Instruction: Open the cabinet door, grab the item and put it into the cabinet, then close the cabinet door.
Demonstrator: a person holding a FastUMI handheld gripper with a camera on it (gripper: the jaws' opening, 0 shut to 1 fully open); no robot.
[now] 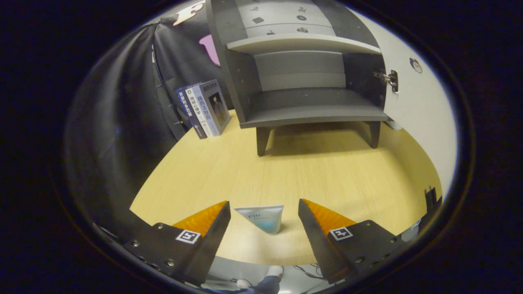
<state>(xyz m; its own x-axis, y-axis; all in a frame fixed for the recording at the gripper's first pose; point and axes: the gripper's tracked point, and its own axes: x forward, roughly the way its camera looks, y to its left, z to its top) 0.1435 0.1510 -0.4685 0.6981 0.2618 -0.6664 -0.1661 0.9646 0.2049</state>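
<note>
Pale-blue tube, one, between open gripper fingers, untouched

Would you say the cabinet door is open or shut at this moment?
Open. The white door is swung out to the right of the cabinet, baring its shelves. The gripper jaws stand open around the tube.

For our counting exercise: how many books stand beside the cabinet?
3, though more may hide behind. All stand upright together on the table, left of the open cabinet: the dark book outermost, the white book next, the grey book nearest the cabinet.
</note>
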